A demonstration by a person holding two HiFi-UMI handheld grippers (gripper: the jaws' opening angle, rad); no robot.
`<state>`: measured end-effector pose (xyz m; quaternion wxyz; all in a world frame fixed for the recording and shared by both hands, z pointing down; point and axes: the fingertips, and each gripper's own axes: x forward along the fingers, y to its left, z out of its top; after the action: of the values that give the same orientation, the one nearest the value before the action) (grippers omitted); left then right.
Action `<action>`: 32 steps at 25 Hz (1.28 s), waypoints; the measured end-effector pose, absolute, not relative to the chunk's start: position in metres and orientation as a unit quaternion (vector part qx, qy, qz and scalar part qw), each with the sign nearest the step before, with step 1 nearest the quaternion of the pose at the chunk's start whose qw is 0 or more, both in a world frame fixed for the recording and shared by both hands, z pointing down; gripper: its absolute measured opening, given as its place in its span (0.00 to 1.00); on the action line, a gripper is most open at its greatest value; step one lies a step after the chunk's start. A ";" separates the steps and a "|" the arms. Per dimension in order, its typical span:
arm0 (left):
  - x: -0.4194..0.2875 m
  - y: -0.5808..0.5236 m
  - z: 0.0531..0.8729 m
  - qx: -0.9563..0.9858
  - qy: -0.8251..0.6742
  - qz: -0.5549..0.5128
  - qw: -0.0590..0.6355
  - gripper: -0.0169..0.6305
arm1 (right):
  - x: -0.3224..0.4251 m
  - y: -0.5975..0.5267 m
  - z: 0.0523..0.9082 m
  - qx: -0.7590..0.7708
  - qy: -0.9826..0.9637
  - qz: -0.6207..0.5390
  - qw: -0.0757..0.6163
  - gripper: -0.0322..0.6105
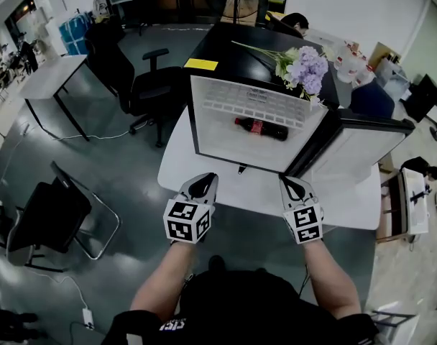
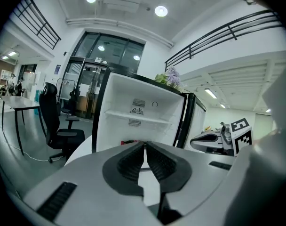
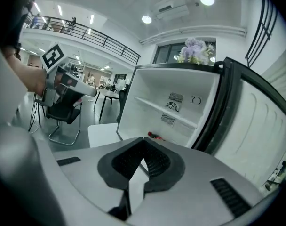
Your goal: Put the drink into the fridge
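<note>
The drink, a dark cola bottle with a red label, lies on its side inside the small white fridge, whose door stands swung wide to the right. Only its red end shows in the left gripper view and in the right gripper view. My left gripper hovers in front of the fridge opening, shut with nothing in it. Beside it my right gripper is shut too, and empty. Both point at the open fridge from a short way off.
The fridge stands on a white table. Purple flowers lie on the fridge's black top. A black office chair is at the left rear, a folding chair at the near left, a grey desk beyond it.
</note>
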<state>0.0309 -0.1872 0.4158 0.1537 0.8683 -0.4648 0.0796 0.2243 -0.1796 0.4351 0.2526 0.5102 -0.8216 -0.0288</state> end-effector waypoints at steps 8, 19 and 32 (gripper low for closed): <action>0.093 -0.152 0.402 0.852 -0.498 0.097 0.127 0.08 | 0.294 -0.117 0.414 0.489 -0.852 -0.001 0.188 0.07; 0.160 -0.084 0.386 0.839 -0.523 0.107 0.105 0.08 | 0.325 -0.058 0.382 0.413 -0.904 0.016 0.107 0.07; 0.146 -0.087 0.340 0.851 -0.515 0.080 0.062 0.08 | 0.297 -0.046 0.340 0.403 -0.914 -0.005 0.058 0.07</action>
<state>0.1457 -0.0873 0.3404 0.0625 0.8511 -0.5150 0.0803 0.2970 -0.0464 0.3396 0.0578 0.4025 -0.9136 -0.0055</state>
